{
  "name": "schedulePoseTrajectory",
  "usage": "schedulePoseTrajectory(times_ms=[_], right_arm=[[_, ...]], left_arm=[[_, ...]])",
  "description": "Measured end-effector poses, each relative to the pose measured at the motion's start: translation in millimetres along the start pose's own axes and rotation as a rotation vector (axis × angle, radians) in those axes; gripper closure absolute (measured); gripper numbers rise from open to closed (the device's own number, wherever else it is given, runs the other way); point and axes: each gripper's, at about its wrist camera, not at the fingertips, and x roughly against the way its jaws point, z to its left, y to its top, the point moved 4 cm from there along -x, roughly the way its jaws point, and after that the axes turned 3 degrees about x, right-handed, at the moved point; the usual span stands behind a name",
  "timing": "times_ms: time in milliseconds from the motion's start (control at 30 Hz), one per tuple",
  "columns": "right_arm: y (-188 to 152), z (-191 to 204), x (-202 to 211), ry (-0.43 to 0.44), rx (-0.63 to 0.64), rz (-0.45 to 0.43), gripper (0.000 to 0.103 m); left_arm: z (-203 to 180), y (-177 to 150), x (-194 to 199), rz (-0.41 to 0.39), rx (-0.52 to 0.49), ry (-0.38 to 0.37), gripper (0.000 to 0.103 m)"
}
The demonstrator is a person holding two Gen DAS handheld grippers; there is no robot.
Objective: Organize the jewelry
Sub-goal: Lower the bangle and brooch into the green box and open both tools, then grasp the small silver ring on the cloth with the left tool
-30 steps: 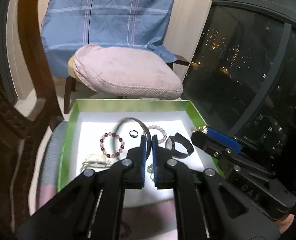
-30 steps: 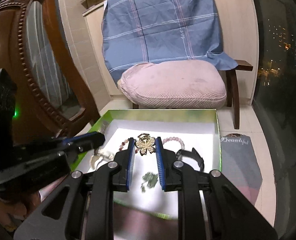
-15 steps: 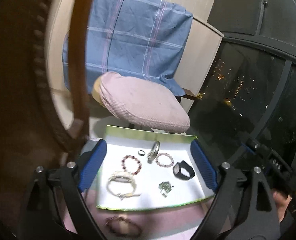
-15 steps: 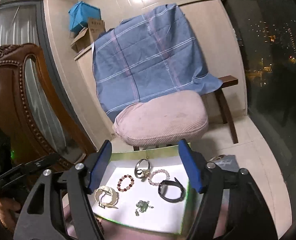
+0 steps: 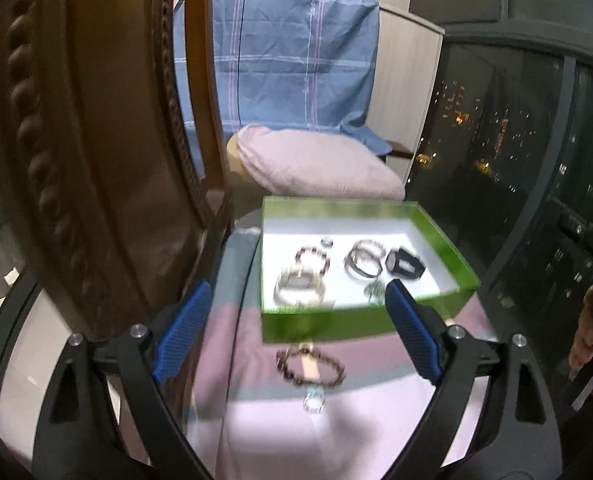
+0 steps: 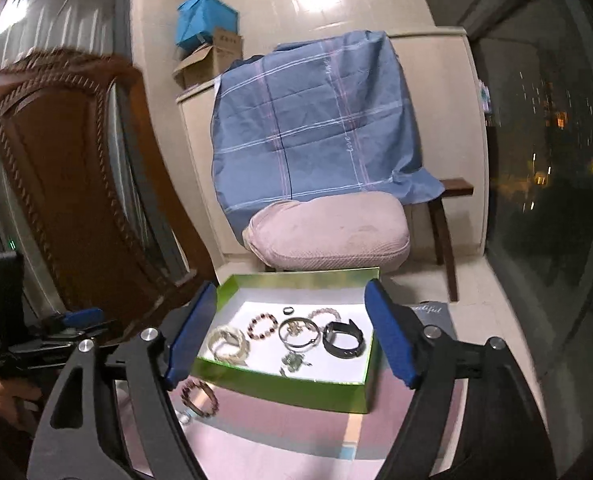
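Observation:
A green box (image 5: 360, 322) (image 6: 280, 386) with a white floor sits on a pink and grey cloth. In it lie a dark bead bracelet (image 6: 261, 326), a silver bangle (image 5: 362, 264) (image 6: 298, 332) with a gold brooch on it, a black watch band (image 5: 404, 264) (image 6: 343, 338), a pale braided bracelet (image 6: 228, 342) and a small ring (image 6: 288, 311). Another bead bracelet (image 5: 310, 364) (image 6: 199, 396) and a ring (image 5: 313, 402) lie on the cloth in front of the box. My left gripper (image 5: 296, 292) is open and empty. My right gripper (image 6: 291, 292) is opening, nothing between its jaws.
A carved wooden chair back (image 5: 96, 140) (image 6: 64, 184) rises close on the left. Behind the box stands a stool with a pink cushion (image 6: 328, 232) and a blue plaid cloth (image 6: 316, 120). A dark window (image 6: 544, 140) runs along the right. A grey pouch (image 6: 432, 314) lies beside the box.
Both grippers went from shut to wide open and drew back and up from the box. The bangle and the gold brooch that they held now lie in the box.

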Motion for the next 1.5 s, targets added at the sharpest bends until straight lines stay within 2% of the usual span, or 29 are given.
schedulePoseTrajectory(times_ms=[200,633,767,800,900,967,1167,1333,1500], right_arm=[[-13,21,9,-0.01,0.071,0.032,0.028],[-14,26,0,-0.004,0.086,0.055,0.028],[-17,27,-5,-0.003,0.09,0.068,0.028],[-18,27,-7,-0.003,0.09,0.073,0.028],[-20,28,-13,0.001,0.091,0.095,0.028],[-21,31,-16,0.006,0.098,0.105,0.028],[-21,38,-20,0.026,0.103,0.111,0.028],[-22,43,-23,0.038,0.111,0.118,0.028],[-23,44,-26,0.043,0.113,0.129,0.028]], left_arm=[[-9,-16,0,0.019,-0.076,0.025,0.015],[-17,-23,-14,0.062,-0.088,0.011,0.015],[-21,-37,-30,0.147,-0.098,0.014,0.015],[-22,-45,-37,0.187,-0.108,0.027,0.017],[-23,-69,-59,0.293,-0.123,0.063,0.037],[-23,-82,-72,0.35,-0.117,0.063,0.042],[-26,-101,-87,0.408,-0.141,0.083,0.043],[-22,-104,-91,0.416,-0.125,0.088,0.046],[-24,-105,-91,0.423,-0.11,0.058,0.059]])
